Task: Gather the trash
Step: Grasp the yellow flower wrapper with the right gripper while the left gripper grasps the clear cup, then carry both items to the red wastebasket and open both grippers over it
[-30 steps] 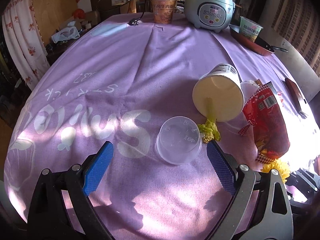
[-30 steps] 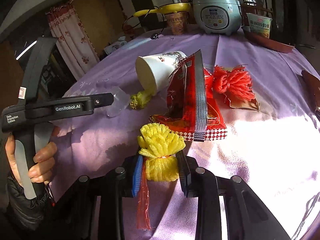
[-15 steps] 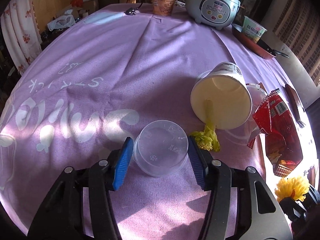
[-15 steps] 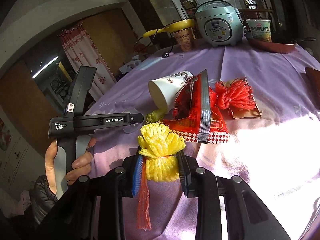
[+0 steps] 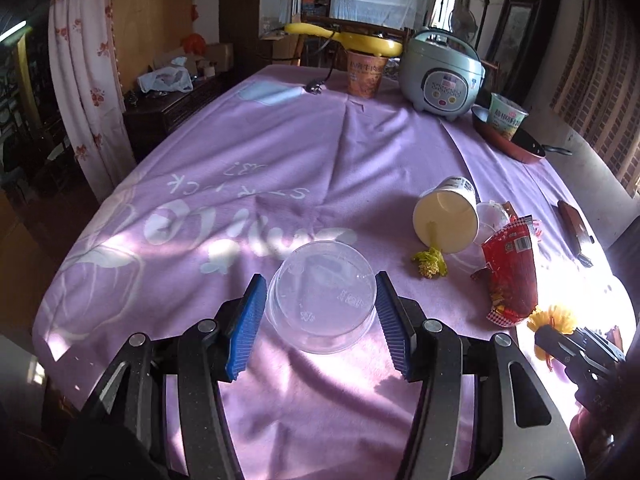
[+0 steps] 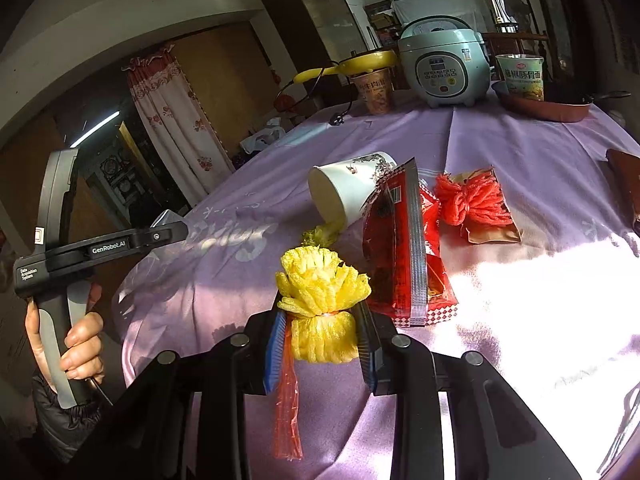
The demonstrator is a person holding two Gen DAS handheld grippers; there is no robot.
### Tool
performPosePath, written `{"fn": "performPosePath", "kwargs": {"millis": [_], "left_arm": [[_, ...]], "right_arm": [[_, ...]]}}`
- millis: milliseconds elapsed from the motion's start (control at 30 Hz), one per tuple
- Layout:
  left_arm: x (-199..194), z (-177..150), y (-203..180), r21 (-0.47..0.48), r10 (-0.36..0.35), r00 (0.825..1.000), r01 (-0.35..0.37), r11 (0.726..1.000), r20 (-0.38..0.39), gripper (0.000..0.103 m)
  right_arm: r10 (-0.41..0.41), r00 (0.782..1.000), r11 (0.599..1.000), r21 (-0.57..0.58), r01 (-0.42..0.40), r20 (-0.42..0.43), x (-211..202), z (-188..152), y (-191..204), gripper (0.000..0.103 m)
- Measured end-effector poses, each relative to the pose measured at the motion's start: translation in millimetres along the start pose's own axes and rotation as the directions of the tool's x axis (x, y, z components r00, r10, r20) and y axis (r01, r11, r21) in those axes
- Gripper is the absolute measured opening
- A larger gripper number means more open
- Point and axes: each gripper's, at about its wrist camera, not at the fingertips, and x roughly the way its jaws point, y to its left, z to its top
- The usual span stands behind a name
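My left gripper [image 5: 320,280] is shut on a clear plastic cup [image 5: 322,312], held lying sideways just above the purple tablecloth [image 5: 280,152]. My right gripper [image 6: 320,312] is shut on a yellow foam net [image 6: 320,280] with a red strip hanging below it. On the cloth lie a tipped white paper cup [image 5: 446,220], a yellow-green scrap [image 5: 430,264] at its mouth, a red snack bag [image 5: 510,276] and a red foam net [image 6: 472,200] on a brown wrapper. In the right wrist view a hand [image 6: 80,344] holds the left gripper's handle at the left.
At the far end stand a rice cooker [image 5: 440,76], a brown noodle cup [image 5: 366,76] under a yellow pan, and a red pan [image 5: 508,140] holding a green noodle cup. A brown-handled tool [image 5: 572,220] lies near the right edge. Curtains [image 5: 84,60] hang left of the table.
The left jaws came in from wide open onto the clear cup, then lifted it and drew back from the table. The right gripper kept its hold on the yellow net and tilted slightly upward.
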Motion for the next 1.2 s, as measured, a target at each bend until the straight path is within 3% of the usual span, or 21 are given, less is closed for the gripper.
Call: {"fn": "performPosePath", "kwargs": {"millis": [133, 333, 600, 867, 1033, 1100, 1200], "left_arm": [[-38.3, -11.9, 30.5, -0.044, 0.029, 0.999, -0.028, 0.999, 0.036, 0.055], [-95.0, -45.5, 76.7, -0.100, 0.149, 0.985, -0.139, 0.985, 0.091, 0.055], [-132.2, -119.2, 149.7, -0.229, 0.270, 0.962, -0.257, 0.939, 0.027, 0.055], [-122.9, -181.9, 220.3, -0.366, 0.265, 0.960, -0.280, 0.887, -0.091, 0.055], [-94.9, -211.5, 240.5, -0.395, 0.205, 0.964, -0.257, 0.882, -0.169, 0.056], [-84.9, -221.5, 246.1, -0.392, 0.211, 0.956, -0.276, 0.878, -0.202, 0.058], [-79.6, -229.5, 260.8, -0.421, 0.220, 0.952, -0.293, 0.859, -0.212, 0.071]], "right_arm": [[0.017, 1.000, 0.999, -0.038, -0.016, 0.019, -9.5, -0.8, 19.1, 0.031], [0.068, 0.996, 0.992, -0.109, -0.061, 0.060, -29.7, 2.4, 55.0, 0.031], [0.167, 0.986, 0.966, -0.204, -0.158, 0.026, -31.3, -2.1, 115.6, 0.031], [0.254, 0.961, 0.916, -0.292, -0.276, -0.112, -3.6, -19.7, 195.5, 0.031], [0.272, 0.932, 0.879, -0.333, -0.342, -0.238, 28.7, -40.2, 243.9, 0.031], [0.267, 0.921, 0.863, -0.356, -0.359, -0.283, 40.3, -52.0, 263.5, 0.031], [0.253, 0.902, 0.839, -0.385, -0.385, -0.350, 58.2, -68.9, 290.8, 0.031]]}}
